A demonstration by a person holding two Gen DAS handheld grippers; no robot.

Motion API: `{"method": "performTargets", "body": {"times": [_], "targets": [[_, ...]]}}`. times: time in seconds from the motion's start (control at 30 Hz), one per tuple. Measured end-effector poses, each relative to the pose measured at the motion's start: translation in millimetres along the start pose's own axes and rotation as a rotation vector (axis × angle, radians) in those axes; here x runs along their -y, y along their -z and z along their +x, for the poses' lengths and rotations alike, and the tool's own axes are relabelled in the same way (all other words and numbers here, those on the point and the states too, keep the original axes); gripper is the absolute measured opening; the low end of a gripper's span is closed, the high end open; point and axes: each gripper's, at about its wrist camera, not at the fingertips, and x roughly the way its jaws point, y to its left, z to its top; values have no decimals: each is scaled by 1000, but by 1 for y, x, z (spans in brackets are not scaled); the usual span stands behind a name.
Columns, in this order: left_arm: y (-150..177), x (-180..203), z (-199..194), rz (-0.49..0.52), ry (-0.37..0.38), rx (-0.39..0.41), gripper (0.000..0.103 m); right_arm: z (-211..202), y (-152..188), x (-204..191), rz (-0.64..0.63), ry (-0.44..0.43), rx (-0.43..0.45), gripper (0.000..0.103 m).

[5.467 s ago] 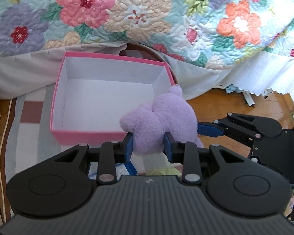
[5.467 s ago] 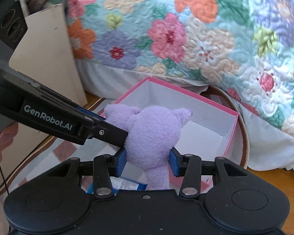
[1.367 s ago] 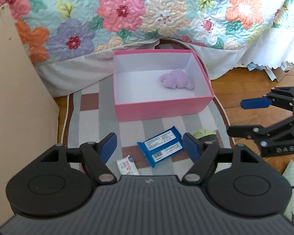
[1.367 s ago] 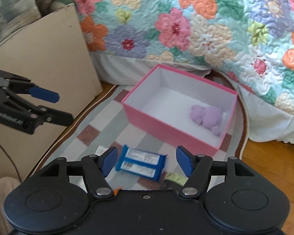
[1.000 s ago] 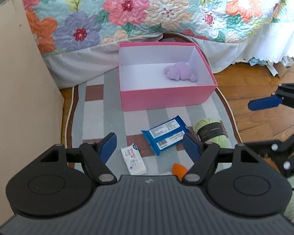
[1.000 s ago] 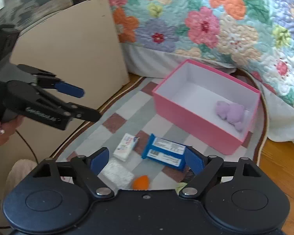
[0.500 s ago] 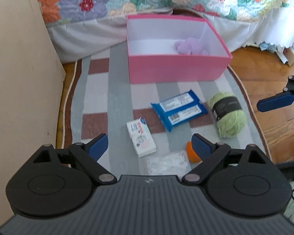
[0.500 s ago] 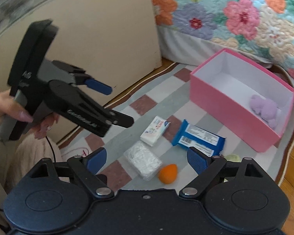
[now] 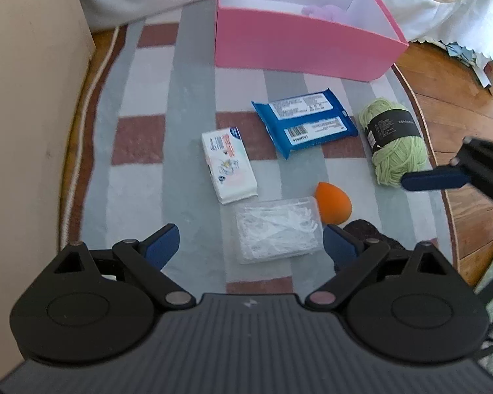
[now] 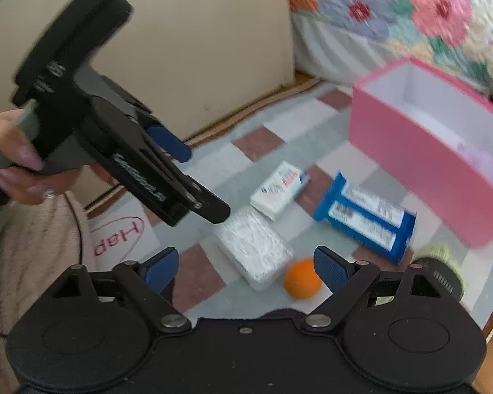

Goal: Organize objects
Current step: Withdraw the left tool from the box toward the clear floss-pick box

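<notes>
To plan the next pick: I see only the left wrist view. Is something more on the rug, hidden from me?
Observer: Yes, a white paper with red writing lies left of the clear packet.
Operator: Who holds the left hand-held gripper?
Observer: A hand grips the handle of the left hand-held gripper; its jaws are opening, nothing between them.
Operator: Is the right hand-held gripper open?
Observer: Yes, the right hand-held gripper is open, holding nothing.

On the rug [image 9: 141, 177] I see the wipes pack [image 9: 305, 120] before the box [image 9: 299, 49], yarn [image 9: 394, 144] to its right, tissue pack [image 9: 228, 161] left.
</notes>
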Motion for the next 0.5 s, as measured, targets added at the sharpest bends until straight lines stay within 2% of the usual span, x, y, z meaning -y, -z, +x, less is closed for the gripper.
{"method": "performTargets", "body": {"times": [0.3,0.5], "targets": [[3,-11,28,-74,66,-40,93,45,15,1,67,-7,-73,92],[7,-12,39,-76,53,-56,87,69,22,1,189,-33,-157,92]]}}
